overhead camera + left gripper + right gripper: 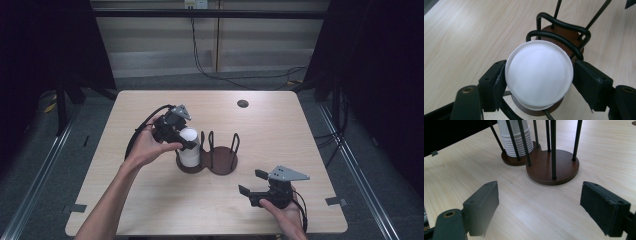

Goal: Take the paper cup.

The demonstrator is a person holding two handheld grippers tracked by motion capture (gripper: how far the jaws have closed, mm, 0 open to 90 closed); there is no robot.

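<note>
On a light wooden table (280, 135), a dark brown cup holder (220, 162) with two round bases and black wire uprights sits near the middle. A stack of white paper cups (189, 150), upside down with the flat bottom facing up, stands in the holder's left ring. From the left, the left gripper (187, 141) reaches over the stack, and its jaws sit on either side of the top cup (in the left gripper view both pads appear to touch the cup's white rim (539, 75)). Near the table's front edge, right of the holder and well apart from it, the right gripper (252, 182) points toward the holder with its jaws spread wide, holding nothing. A small dark round hole (243, 103) marks the table's far side.
</note>
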